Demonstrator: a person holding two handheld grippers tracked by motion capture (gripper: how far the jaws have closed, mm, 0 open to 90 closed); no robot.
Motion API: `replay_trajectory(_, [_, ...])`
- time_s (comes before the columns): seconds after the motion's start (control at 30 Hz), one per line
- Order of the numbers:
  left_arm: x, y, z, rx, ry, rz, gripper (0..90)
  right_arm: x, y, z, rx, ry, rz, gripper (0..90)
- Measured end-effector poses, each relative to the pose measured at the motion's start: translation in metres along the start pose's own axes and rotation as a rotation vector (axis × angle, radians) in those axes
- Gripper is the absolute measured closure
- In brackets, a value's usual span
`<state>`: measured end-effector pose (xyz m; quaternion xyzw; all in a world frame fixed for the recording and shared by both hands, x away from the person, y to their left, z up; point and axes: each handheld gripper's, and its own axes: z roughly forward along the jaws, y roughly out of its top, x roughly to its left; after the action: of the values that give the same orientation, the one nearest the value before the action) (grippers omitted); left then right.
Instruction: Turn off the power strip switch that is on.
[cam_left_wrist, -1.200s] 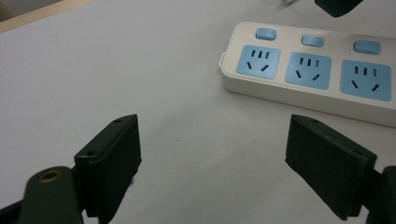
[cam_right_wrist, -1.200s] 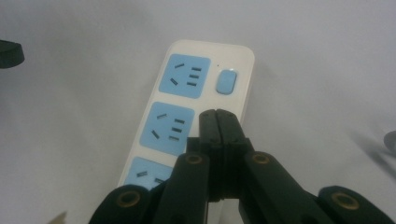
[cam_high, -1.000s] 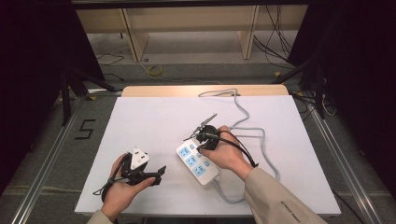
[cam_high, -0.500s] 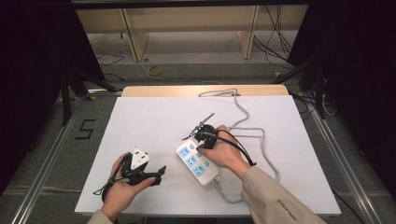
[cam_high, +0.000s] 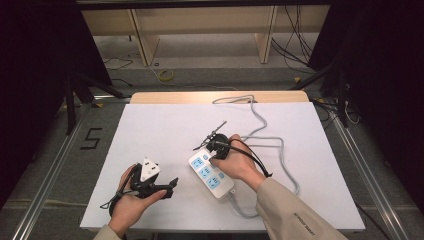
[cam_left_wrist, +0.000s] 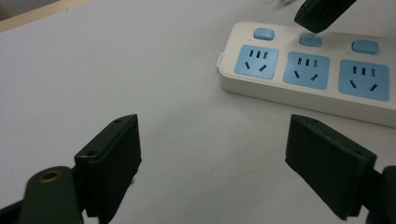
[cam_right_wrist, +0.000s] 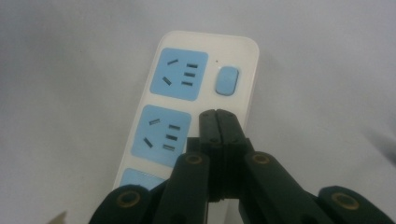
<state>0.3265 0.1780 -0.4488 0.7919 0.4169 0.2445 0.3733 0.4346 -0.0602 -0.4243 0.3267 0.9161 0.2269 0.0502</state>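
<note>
The power strip – rigid, light, slick plastic (best pinned by its long edges) – is pressed by the closed, empty right gripper, the left gripper held wide open, empty.

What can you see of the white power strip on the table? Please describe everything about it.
The power strip is a white, plastic-looking bar with rounded corners. It has three blue sockets, each with its own blue switch. It lies flat on the white table, set diagonally, and a grey cable leads from its near end. Nothing is plugged in. The shut right gripper has its tips at the middle switch.
</note>
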Motion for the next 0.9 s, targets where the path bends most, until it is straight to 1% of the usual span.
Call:
replay_trajectory(0.03, [0.0,0.0,0.0,-0.001,-0.001,-0.001,17.7,0.0,0.0,0.001,-0.003,-0.002,0.007,90.0])
replay_trajectory(0.07, [0.0,0.0,0.0,-0.003,-0.001,-0.004,17.7,0.0,0.001,0.001,0.003,-0.001,0.0,90.0])
replay_trajectory(0.23, [0.0,0.0,0.0,0.0,0.0,0.0,17.7,0.002,0.002,0.004,0.008,0.0,0.007,90.0])
replay_trajectory(0.37, [0.0,0.0,0.0,-0.001,-0.002,-0.001,17.7,0.001,0.002,0.006,0.028,0.003,0.0,90.0])
replay_trajectory(0.5, [0.0,0.0,0.0,-0.003,-0.002,-0.004,17.7,0.002,0.002,0.008,0.039,-0.001,0.007,90.0])
replay_trajectory(0.67, [0.0,0.0,0.0,-0.002,-0.002,-0.001,17.7,0.001,0.002,0.012,0.063,-0.011,0.001,90.0])
replay_trajectory(0.77, [0.0,0.0,0.0,-0.001,-0.003,0.0,17.7,0.001,0.002,0.013,0.063,-0.01,0.01,90.0])
replay_trajectory(0.83, [0.0,0.0,0.0,-0.001,-0.002,0.001,17.7,0.0,0.002,0.013,0.065,-0.009,0.006,90.0])
replay_trajectory(0.9, [0.0,0.0,0.0,-0.001,-0.002,0.001,17.7,0.0,0.002,0.013,0.066,-0.02,0.006,90.0])
